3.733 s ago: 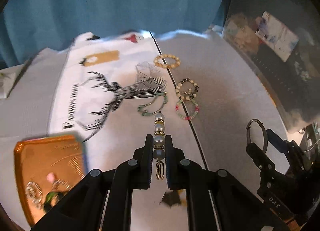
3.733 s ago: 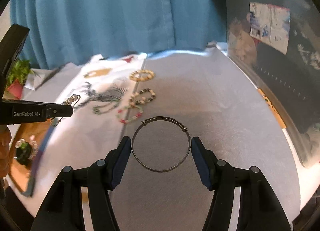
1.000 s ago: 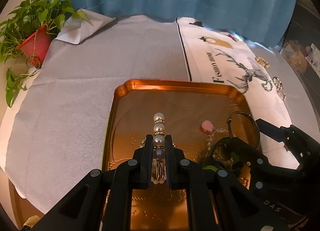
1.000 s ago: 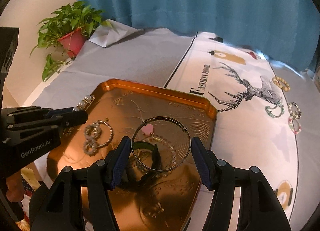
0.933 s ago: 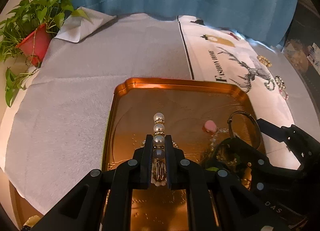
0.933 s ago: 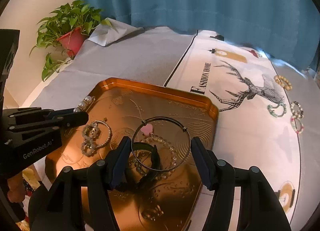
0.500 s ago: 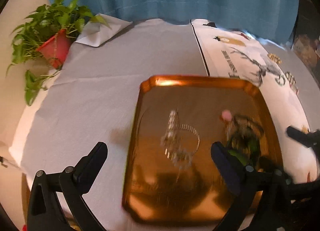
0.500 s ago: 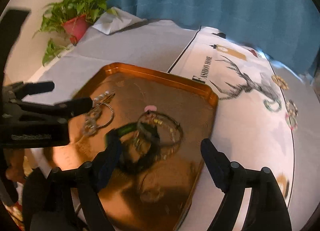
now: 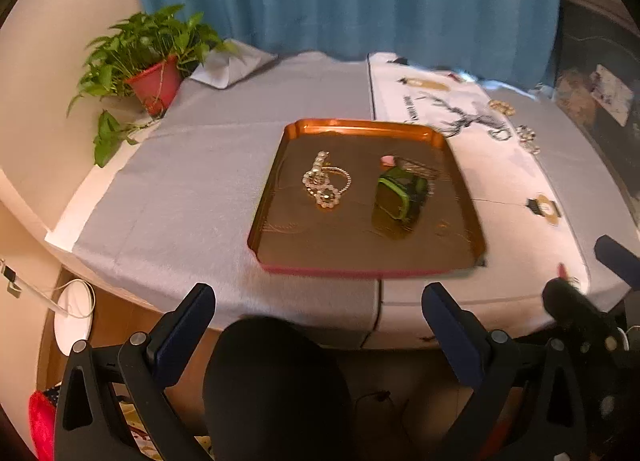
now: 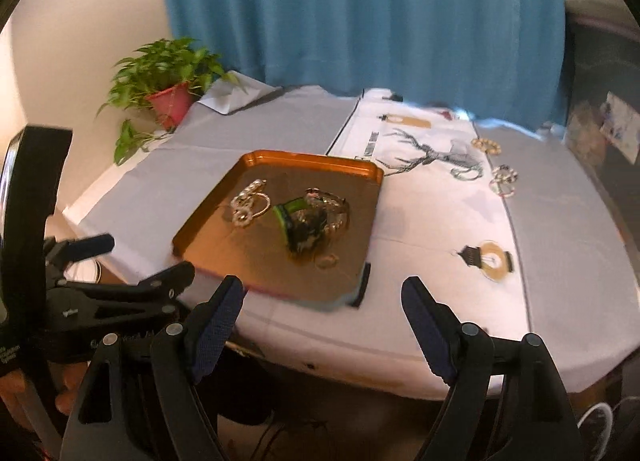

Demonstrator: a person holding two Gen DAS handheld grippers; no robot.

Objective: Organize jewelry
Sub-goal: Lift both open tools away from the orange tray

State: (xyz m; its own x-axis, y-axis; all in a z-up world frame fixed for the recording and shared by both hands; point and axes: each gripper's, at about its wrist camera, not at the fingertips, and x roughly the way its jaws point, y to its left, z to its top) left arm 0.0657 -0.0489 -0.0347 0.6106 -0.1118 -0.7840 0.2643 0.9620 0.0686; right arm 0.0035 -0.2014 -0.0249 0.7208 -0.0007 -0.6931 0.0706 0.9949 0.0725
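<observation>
Jewelry: pearl clip (image 9: 320, 165) and bangles (image 10: 326, 201) sit in copper tray (image 9: 360, 261), frame centre. Beaded bracelets (image 10: 505, 179) remain upper right on bench (image 9: 192, 189). Left gripper (image 9: 318, 323) and right gripper (image 10: 322, 315) both spread wide, empty. Risk: snagging the piled bangles when adding more.

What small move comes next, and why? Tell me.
Probably send the right gripper, open and empty, toward the beaded bracelets lying beyond the deer print: the copper tray already holds several pieces, and the left gripper is also open and empty.
</observation>
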